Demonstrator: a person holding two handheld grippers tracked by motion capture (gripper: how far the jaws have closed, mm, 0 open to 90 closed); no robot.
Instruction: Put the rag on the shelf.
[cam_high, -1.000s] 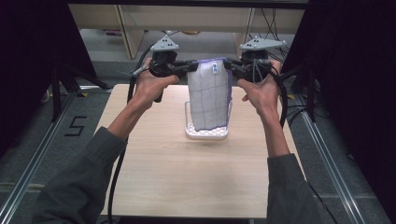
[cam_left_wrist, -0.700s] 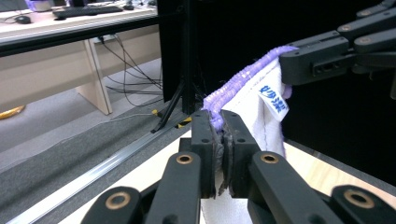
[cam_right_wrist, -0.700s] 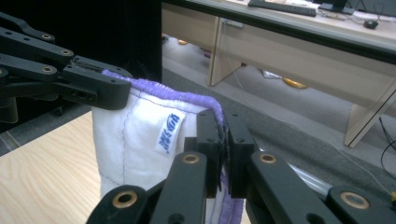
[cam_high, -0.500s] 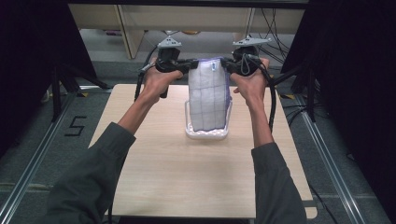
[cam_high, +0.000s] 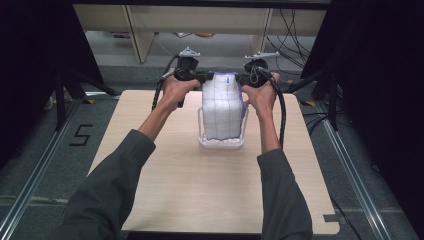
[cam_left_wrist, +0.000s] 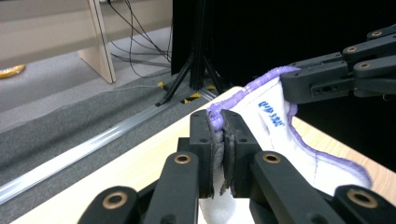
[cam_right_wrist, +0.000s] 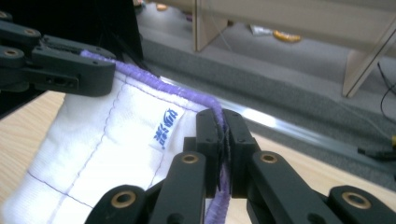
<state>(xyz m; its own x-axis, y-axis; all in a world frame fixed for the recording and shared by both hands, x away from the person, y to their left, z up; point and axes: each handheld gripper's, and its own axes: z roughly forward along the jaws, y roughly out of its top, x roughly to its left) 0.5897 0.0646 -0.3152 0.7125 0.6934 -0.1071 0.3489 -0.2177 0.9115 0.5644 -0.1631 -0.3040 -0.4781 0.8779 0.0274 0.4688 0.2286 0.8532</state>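
Note:
A white cloth (cam_high: 222, 107) with a blue grid and purple hem hangs stretched between my two grippers above the far middle of the table. My left gripper (cam_high: 204, 77) is shut on the cloth's upper left corner (cam_left_wrist: 215, 114), its jaws pressed on the purple hem. My right gripper (cam_high: 243, 79) is shut on the upper right corner (cam_right_wrist: 219, 116). The cloth's lower end drops into a clear plastic tray (cam_high: 223, 142) on the table. A small blue-printed label (cam_right_wrist: 163, 128) is sewn near the top edge. The opposite gripper's jaws show at the far corner in each gripper view.
The light wooden table (cam_high: 200, 190) reaches from the tray to the near edge. Dark curtains stand at both sides. Beyond the far edge are a grey floor, cables (cam_left_wrist: 135, 18), a black stand (cam_left_wrist: 194, 70) and wooden furniture legs (cam_right_wrist: 208, 23).
Both hands have drawn closer together and a little toward the table's far side, still gripping the cloth's top corners. The cloth hangs narrower over the tray.

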